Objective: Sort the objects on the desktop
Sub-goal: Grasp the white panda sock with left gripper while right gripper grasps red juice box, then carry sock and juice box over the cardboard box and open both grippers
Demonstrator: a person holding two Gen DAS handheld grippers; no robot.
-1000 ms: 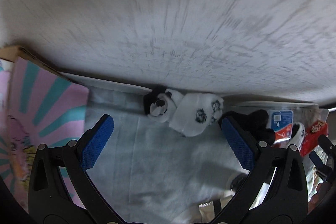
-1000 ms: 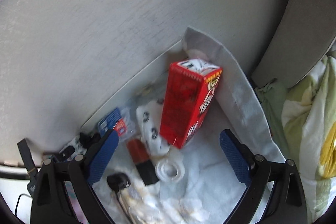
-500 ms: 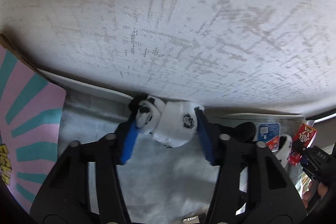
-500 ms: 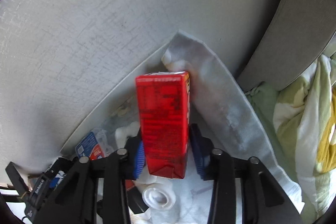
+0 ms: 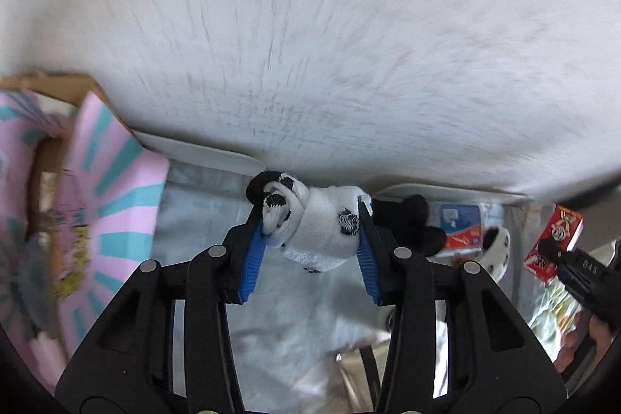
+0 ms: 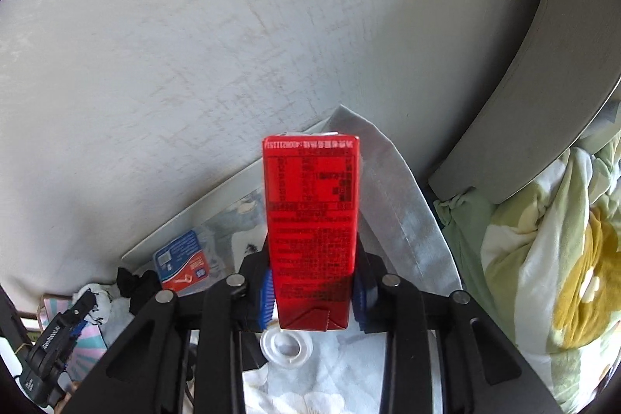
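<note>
Rolled socks [image 5: 318, 224] are pinched in the left gripper [image 5: 310, 243], whose jaws are closing on the soft bundle, just off the tabletop's [image 5: 202, 258] back edge by the wall. Right gripper [image 6: 314, 293] is clamped on the red carton [image 6: 312, 231] low down. Probably best to lift both straight up, keep the carton upright so it doesn't pivot, then head for the pink box [image 5: 112, 181] at the left edge.

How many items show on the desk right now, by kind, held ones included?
Rolled white socks: 1, the rolled white socks in the left gripper
Red cartons: 1, the red carton in the right gripper
Black socks: 1
Blue-and-red packets: 1
Tape rolls: 1
Total: 5
</note>
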